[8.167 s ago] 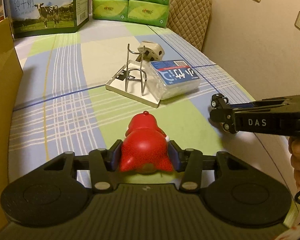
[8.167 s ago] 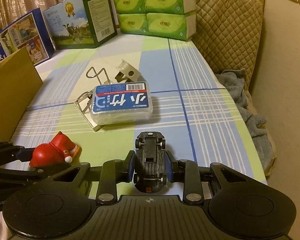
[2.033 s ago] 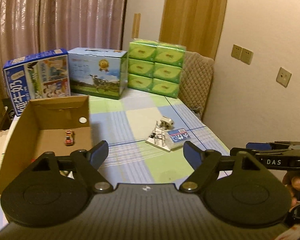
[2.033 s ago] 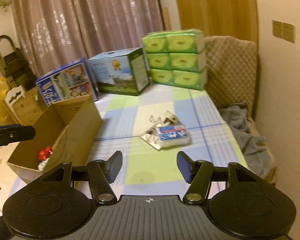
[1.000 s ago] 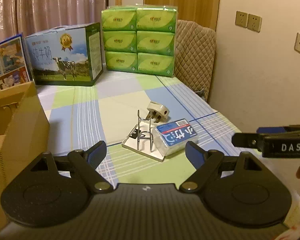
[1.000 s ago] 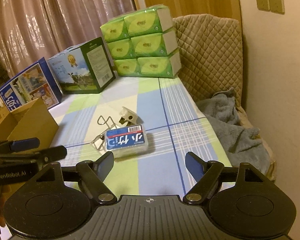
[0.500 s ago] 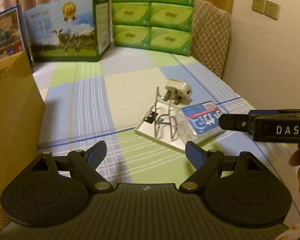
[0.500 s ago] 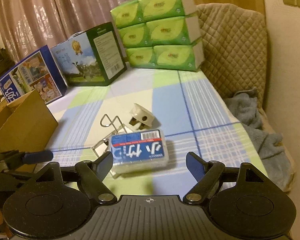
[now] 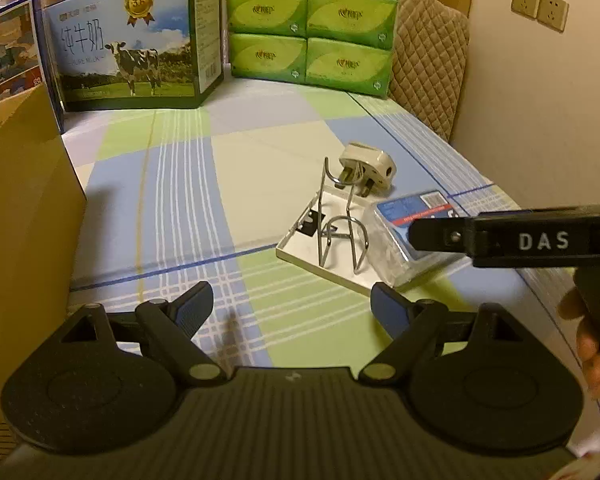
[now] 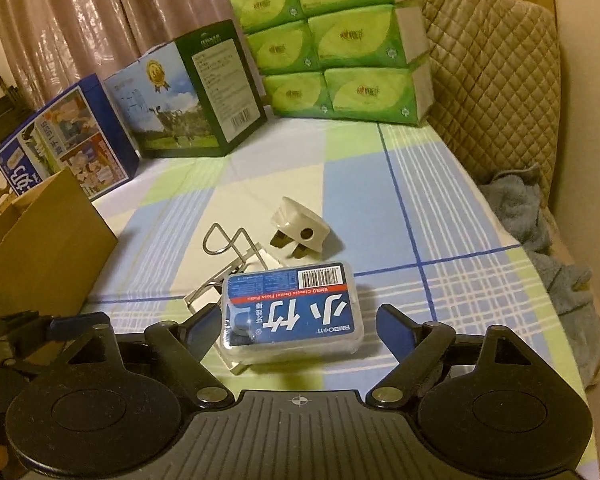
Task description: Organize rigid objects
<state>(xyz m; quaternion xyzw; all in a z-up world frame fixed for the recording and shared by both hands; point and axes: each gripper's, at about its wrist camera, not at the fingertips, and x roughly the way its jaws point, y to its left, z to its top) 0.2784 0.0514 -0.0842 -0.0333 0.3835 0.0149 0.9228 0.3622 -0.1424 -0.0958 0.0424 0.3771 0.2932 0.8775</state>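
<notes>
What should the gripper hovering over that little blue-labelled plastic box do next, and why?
Probably ease the right hand-held gripper forward and down until its fingers straddle the floss pick box, then close. Its jaws have just been opening and stand wide, the box lies just ahead between them but unpressed, and it rests partly on the white tray beside the wire rack.

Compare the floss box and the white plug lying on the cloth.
The floss box is a clear flat rectangle with a blue label; the plug is opaque cream, rounded, with metal prongs. The box lies partly on the white tray; the plug lies just behind it. Both lie ungripped.
</notes>
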